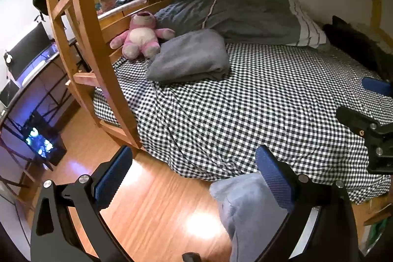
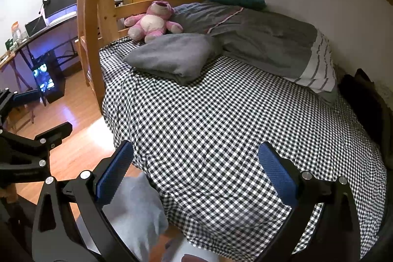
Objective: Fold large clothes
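- Left claw [image 1: 194, 178]: fingers spread wide, nothing between them; it hangs over the wood floor [image 1: 152, 208] at the bed's edge.
- Pale blue garment [image 1: 248, 210]: hangs low in both views, beside the left claw's right finger (contact unclear).
- Folded grey garment [image 2: 172, 55]: lies on the checked bed sheet [image 2: 233, 119], next to a pink plush bear [image 2: 154, 21].
- Right claw [image 2: 196, 173]: released, empty, over the sheet.

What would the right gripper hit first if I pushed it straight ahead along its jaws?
Most likely the checkered bed sheet: the open right gripper points down onto bare sheet, with nothing between. The folded grey blanket lies farther on, left of that line. Depth is uncertain.
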The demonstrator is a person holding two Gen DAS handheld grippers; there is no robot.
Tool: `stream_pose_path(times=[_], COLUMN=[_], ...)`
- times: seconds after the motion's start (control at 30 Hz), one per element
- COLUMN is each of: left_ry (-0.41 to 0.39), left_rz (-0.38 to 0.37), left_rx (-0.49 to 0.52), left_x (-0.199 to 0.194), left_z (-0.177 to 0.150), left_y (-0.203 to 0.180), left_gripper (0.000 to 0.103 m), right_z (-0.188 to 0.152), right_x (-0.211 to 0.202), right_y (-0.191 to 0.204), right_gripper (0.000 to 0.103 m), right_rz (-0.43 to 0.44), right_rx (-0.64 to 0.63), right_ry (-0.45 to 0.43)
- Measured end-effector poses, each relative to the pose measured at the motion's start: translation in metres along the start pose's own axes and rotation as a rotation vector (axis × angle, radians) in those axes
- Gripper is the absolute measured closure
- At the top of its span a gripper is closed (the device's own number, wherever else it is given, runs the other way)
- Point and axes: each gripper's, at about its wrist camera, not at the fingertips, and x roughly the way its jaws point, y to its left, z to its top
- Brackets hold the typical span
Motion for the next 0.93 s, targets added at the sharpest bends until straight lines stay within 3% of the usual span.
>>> stream_pose_path(times=[0.17, 0.4, 0.93], left_ry=[0.013, 0.021, -0.017], left_rz=[-0.045, 0.039, -0.005], left_rx=[-0.017, -0.011, -0.023], left_x=[0.003, 0.011, -0.007], left_z=[0.002, 0.0, 0.002], left_y=[0.001, 0.003, 0.009], left_gripper=[0.005, 0.005, 0.005], right_z=[0.001, 0.001, 0.002], right_x=[0.0, 0.003, 0.004], right_y=[-0.002, -0.003, -0.002], right_gripper=[0.003, 0.003, 0.003], right_rz=[0.003, -0.002, -0.008], right_rx=[0.006, 0.008, -0.01], right_ry=[-0.002, -0.002, 0.004])
